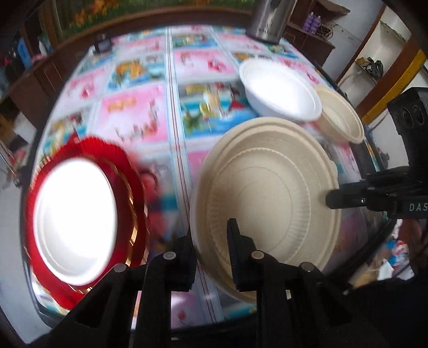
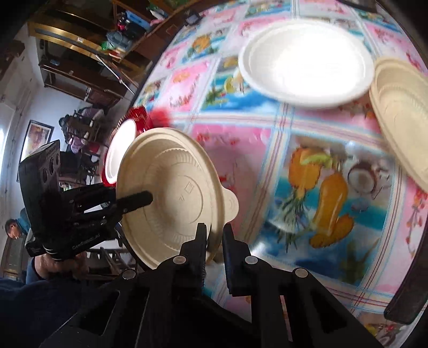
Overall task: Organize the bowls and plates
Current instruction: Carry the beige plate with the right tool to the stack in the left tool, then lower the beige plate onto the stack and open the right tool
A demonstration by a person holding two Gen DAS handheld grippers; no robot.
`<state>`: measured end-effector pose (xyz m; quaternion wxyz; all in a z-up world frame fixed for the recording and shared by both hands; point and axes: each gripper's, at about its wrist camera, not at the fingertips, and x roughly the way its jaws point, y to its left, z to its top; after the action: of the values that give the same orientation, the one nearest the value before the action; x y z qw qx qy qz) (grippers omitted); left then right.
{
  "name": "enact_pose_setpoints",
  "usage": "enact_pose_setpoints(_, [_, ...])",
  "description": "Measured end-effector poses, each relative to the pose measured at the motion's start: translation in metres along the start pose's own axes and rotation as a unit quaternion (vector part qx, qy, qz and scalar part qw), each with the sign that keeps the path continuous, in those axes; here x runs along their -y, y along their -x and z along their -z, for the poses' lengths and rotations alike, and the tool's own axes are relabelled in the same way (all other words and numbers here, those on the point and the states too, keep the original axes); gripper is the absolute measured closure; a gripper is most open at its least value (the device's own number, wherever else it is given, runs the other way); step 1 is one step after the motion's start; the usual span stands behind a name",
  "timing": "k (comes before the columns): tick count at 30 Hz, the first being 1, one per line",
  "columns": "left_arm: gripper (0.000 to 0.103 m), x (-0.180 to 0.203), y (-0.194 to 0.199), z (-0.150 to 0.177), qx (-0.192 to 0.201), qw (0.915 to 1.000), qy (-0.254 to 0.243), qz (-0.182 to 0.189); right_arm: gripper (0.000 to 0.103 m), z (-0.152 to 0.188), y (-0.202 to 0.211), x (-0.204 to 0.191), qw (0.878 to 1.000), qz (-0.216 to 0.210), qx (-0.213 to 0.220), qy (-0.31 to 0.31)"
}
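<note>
- Beige bowl point(image 1: 267, 198): held up off the table, tilted, its ribbed inside facing the left camera and its flat base with a small tab facing the right camera.
- Left gripper point(image 1: 211, 241): jaws closed on the bowl's near rim, one finger inside the bowl and one outside it.
- Right gripper point(image 2: 215, 238): jaws set either side of the bowl's edge close to the tab; the pinch looks closed on the rim, though blur at that edge makes actual contact hard to confirm.
- Red plate point(image 1: 80, 216): lying at the table's left side with a white plate point(image 1: 75, 219) resting inside it.
- White bowl point(image 1: 281, 92): standing farther back on the table, with a second beige bowl point(image 1: 341, 113) just beside it near the edge.
- Tablecloth point(image 1: 139, 115): glossy, patterned with pink and blue fruit pictures; a metal flask point(image 1: 270, 21) stands at its far edge.
- Risk, twisting: two grips on one thin rim may pull against each other and bend or crack the bowl.
- Risk, slipping: if one grip lets go while the bowl is tilted, it may swing and drop onto the table.
- Risk, collision: carrying it towards the other beige bowl could nudge that one off the nearby table edge.
</note>
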<state>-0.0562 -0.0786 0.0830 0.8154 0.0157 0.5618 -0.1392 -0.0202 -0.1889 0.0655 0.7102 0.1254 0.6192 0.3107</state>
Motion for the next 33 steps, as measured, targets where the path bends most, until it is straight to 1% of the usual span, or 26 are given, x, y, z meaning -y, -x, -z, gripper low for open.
enact_pose_setpoints(3, [0.083, -0.004, 0.005, -0.006, 0.017, 0.9998, 0.001, -0.007, 0.09, -0.007, 0.005, -0.003, 1.0, 0.0, 0.013, -0.003])
enact_pose_setpoints(5, [0.083, -0.011, 0.007, -0.006, 0.022, 0.9997, 0.007, -0.01, 0.09, -0.011, 0.006, -0.007, 1.0, 0.0, 0.017, -0.004])
enact_pose_setpoints(11, [0.083, -0.039, 0.022, 0.001, 0.037, 0.9984, 0.041, -0.01, 0.09, -0.027, 0.007, -0.035, 0.999, -0.006, 0.025, 0.018])
enact_pose_setpoints(15, [0.082, -0.067, 0.036, 0.007, 0.05, 0.996, 0.072, -0.018, 0.09, -0.04, -0.001, -0.058, 0.999, -0.02, 0.019, 0.031])
enact_pose_setpoints(20, [0.077, -0.102, 0.051, 0.013, 0.06, 0.9922, 0.101, -0.043, 0.09, -0.063, -0.024, -0.096, 0.998, -0.036, 0.007, 0.055])
enact_pose_setpoints(24, [0.076, -0.132, 0.059, 0.018, 0.063, 0.9888, 0.121, -0.06, 0.09, -0.081, -0.05, -0.119, 0.997, -0.051, -0.006, 0.059])
enact_pose_setpoints(29, [0.076, -0.162, 0.059, 0.023, 0.063, 0.9853, 0.14, -0.074, 0.09, -0.093, -0.081, -0.132, 0.997, -0.064, -0.024, 0.043])
enact_pose_setpoints(33, [0.076, -0.18, 0.051, 0.027, 0.055, 0.9839, 0.152, -0.075, 0.09, -0.1, -0.102, -0.14, 0.996, -0.069, -0.034, 0.034])
